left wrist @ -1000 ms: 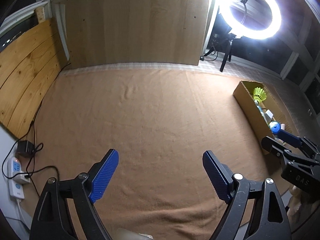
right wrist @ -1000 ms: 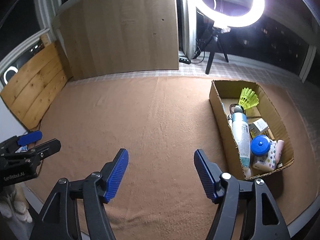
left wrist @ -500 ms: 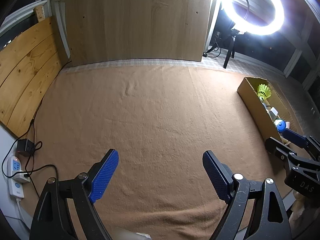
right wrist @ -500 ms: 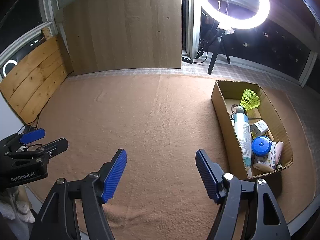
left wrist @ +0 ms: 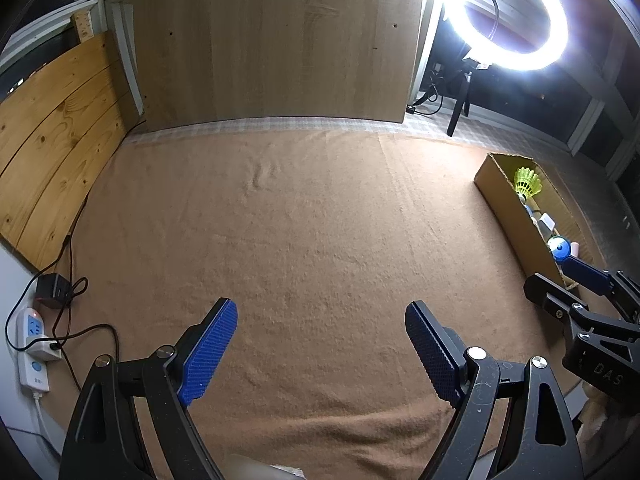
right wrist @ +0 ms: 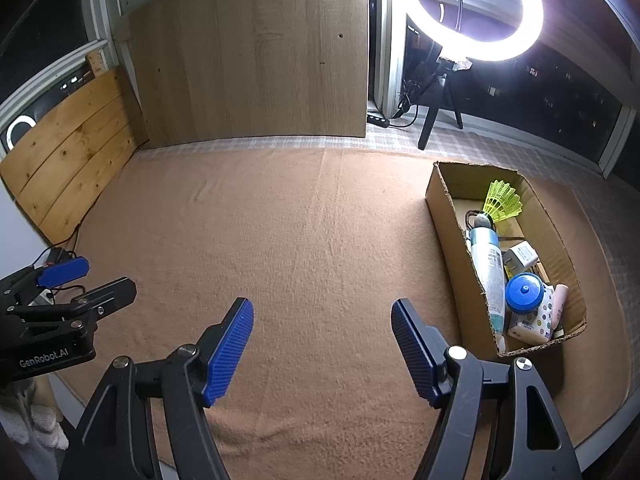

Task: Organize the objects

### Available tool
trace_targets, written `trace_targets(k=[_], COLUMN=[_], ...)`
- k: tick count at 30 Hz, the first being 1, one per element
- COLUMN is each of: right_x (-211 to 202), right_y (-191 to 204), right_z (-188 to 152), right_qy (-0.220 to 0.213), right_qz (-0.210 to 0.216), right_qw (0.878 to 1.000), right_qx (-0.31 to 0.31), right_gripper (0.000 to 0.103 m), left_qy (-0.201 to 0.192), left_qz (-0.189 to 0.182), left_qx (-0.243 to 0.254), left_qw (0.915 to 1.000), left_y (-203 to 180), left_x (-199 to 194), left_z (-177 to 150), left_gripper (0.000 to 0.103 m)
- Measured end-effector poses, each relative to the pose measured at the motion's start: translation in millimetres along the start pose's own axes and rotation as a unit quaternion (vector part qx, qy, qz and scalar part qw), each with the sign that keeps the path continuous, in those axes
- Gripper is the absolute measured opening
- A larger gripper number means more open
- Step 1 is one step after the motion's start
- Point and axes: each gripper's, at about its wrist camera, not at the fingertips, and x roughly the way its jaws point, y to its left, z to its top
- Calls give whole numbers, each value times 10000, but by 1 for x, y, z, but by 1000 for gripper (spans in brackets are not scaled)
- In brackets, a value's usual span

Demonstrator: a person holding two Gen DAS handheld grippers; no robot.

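A cardboard box (right wrist: 442, 216) stands on the right of the brown cloth (right wrist: 304, 240). Inside lie a yellow shuttlecock (right wrist: 503, 199), a white tube bottle (right wrist: 489, 268), a small white charger (right wrist: 520, 257), a blue-lidded jar (right wrist: 523, 292) and a dotted packet (right wrist: 534, 322). My right gripper (right wrist: 322, 344) hovers open over bare cloth, left of the box, nothing between its blue pads. My left gripper (left wrist: 320, 348) is open too, over the cloth's near edge. In the left wrist view the box (left wrist: 508, 204) sits far right, with the right gripper's fingers (left wrist: 584, 272) in front of it.
A wooden board (right wrist: 256, 64) leans at the back and pine planks (right wrist: 68, 168) on the left. A ring light (right wrist: 478, 12) on a tripod glares at the back right. A power strip (left wrist: 34, 344) with an adapter and cables lies off the cloth's left edge.
Both views have tilted slightly, so the box and ring light sit a little higher and further right in the left view. Both grippers stay open and empty.
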Motion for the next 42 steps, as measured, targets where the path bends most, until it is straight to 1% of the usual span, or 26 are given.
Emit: trace_targets(k=[23, 42], right_x=[-5, 1], right_y=[1, 2], right_z=[-8, -11], right_qy=[5, 106], right_qz=[-13, 0], right_qw=[10000, 9999], right_qx=[17, 49], right_gripper=[68, 68], left_qy=[14, 81], left_qz=[-15, -46], left_qx=[3, 37], left_qw=[10000, 9999], left_y=[-2, -4], left_x=[-8, -1], left_z=[-8, -12], left_gripper=[89, 89])
